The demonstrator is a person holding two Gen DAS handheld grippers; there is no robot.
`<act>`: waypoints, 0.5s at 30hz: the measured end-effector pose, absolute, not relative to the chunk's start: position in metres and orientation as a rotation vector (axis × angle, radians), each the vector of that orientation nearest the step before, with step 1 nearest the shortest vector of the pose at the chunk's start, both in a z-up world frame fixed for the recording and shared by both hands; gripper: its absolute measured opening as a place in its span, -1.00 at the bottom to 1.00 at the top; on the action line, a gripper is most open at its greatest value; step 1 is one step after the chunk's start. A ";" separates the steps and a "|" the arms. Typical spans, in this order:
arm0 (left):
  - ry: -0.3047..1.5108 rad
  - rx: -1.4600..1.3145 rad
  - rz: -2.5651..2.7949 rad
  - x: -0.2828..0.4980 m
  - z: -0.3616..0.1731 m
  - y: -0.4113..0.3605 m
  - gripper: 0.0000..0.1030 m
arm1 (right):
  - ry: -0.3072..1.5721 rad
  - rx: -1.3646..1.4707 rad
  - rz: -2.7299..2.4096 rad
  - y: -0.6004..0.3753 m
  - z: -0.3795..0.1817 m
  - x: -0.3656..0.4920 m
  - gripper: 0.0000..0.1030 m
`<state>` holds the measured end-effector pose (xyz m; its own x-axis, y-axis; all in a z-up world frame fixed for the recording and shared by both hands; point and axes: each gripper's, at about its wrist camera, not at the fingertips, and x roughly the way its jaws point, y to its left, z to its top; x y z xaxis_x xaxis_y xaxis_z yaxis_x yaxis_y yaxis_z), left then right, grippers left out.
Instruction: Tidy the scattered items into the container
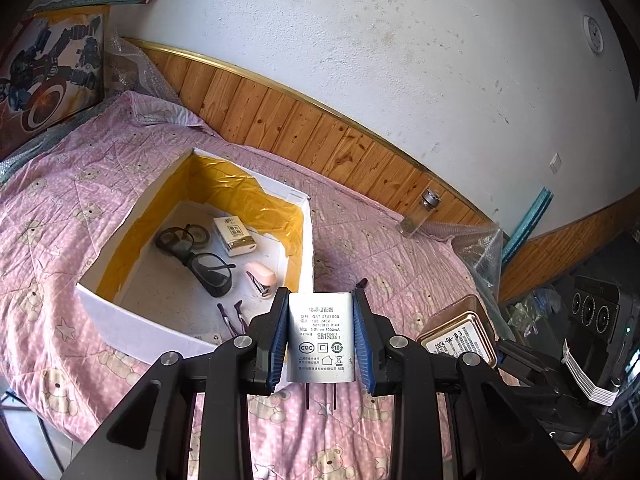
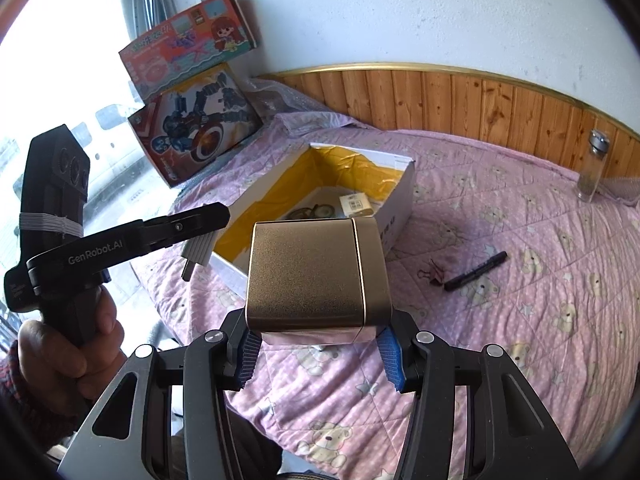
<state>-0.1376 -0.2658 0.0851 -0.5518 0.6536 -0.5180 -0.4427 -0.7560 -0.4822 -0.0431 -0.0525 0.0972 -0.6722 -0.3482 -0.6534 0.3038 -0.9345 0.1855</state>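
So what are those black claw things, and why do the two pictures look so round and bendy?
They are grabbing tools that a person holds, one in each hand. Each carries a small wide-eyed camera, which bends the picture. One picture looks along the left hand-held gripper; it pinches a white charger plug. The other looks along the right hand-held gripper; it holds a gold tin. You can see the person's hand gripping the other tool. Below is a pink bedspread with a white box holding glasses and a pink stapler. A black marker and a binder clip lie outside the box.
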 end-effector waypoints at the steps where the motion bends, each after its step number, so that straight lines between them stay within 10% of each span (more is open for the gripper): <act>1: -0.388 -0.926 2.293 -0.141 0.086 -0.268 -0.40 | -0.079 1.026 -2.577 -0.056 0.098 -0.045 0.03; 15: -0.406 -0.952 2.300 -0.189 0.089 -0.294 -0.40 | 0.016 0.988 -2.486 -0.106 0.105 -0.085 0.03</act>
